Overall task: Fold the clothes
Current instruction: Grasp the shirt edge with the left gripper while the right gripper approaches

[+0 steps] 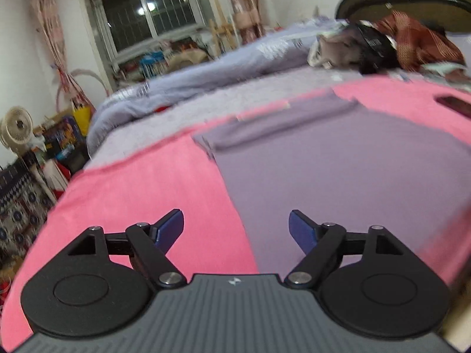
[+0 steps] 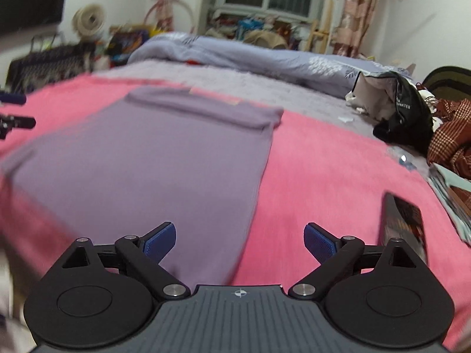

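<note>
A mauve garment (image 1: 338,158) lies flat on a pink cloth (image 1: 141,185) on the bed, its far end folded over into a band. My left gripper (image 1: 236,229) is open and empty, hovering over the garment's near left edge. In the right wrist view the same garment (image 2: 153,153) lies on the pink cloth (image 2: 323,170). My right gripper (image 2: 240,242) is open and empty above the garment's near right edge. The left gripper's dark tips (image 2: 14,117) show at the far left of the right wrist view.
A dark phone-like slab (image 2: 403,220) lies on the pink cloth to the right, also seen in the left wrist view (image 1: 454,104). A lavender duvet (image 1: 206,67), a black bag (image 2: 403,114) and a red checked cloth (image 2: 453,141) lie behind.
</note>
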### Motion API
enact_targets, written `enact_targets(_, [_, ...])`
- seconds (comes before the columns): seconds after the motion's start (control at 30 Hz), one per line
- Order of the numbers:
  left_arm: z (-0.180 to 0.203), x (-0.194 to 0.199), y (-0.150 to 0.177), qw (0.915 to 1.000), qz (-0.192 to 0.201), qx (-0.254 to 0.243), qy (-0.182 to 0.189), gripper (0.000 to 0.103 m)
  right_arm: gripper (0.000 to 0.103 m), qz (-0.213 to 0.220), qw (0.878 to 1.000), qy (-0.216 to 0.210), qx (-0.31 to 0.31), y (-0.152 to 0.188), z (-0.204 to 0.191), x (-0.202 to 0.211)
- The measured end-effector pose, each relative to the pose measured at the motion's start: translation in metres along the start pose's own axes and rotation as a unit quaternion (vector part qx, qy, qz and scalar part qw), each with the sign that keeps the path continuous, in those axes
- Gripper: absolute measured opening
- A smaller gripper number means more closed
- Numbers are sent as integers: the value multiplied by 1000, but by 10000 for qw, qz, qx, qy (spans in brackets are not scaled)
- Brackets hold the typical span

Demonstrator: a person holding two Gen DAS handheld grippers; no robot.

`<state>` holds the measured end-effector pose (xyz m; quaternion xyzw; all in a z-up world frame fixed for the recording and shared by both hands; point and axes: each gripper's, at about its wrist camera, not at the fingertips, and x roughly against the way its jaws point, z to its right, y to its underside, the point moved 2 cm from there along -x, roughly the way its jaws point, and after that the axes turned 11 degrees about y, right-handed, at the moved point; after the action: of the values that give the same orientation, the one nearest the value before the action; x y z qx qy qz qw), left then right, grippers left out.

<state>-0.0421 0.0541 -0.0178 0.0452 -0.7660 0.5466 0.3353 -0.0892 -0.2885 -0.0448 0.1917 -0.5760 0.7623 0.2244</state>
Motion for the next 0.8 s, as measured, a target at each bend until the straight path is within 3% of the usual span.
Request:
enact_targets(0.2, [25, 28, 29, 9996, -239, -129, -48, 81, 96, 63, 9973, 600, 421, 15, -14, 15])
enact_targets(0.37, [34, 17, 35, 9972, -432, -521, -319, 82, 99, 57, 9892, 1244, 773, 11, -23, -4])
enact_targets(0.5, [43, 6, 42, 9917, -606, -1006, -517, 84, 99, -14, 9872, 1345, 858, 16, -28, -6])
enact_targets(0.7, [47, 13, 48, 9871, -678, -1433, -238, 83, 101, -69, 9879, 1328, 801, 20, -27, -10])
enact_targets(0.8, [44, 8, 51, 9864, -669, -1461, -337, 84, 101, -78, 9878, 1319, 822, 21, -28, -11])
